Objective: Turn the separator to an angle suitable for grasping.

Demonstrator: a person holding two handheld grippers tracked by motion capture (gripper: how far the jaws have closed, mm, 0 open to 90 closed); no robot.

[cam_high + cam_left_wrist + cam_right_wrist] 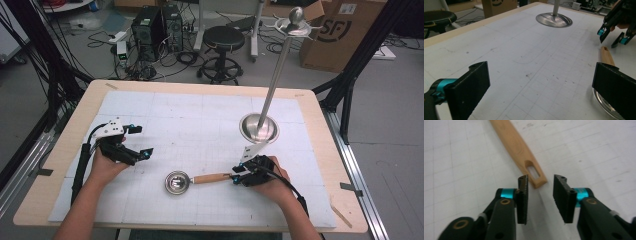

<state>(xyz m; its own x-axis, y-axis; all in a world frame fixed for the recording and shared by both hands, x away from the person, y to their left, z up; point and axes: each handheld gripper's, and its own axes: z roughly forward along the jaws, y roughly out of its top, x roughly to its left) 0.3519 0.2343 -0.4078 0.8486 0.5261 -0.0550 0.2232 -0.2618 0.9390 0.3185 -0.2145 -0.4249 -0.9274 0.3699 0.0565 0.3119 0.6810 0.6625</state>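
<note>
The right gripper [237, 176] is standing narrowly parted, gripping nothing; the wooden-handled round steel ladle [200, 179] is lying just before its jaws, near the table's [65, 150] front edge. The left gripper [142, 142] is standing wide and empty, near the left edge.

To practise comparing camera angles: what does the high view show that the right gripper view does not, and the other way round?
High view alone: the ladle's steel bowl, the tall metal stand, the left gripper and both forearms. Right gripper view alone: the slot cut in the handle's end, just ahead of the parted pads. Both: the wooden handle, the right gripper and the gridded mat.
</note>
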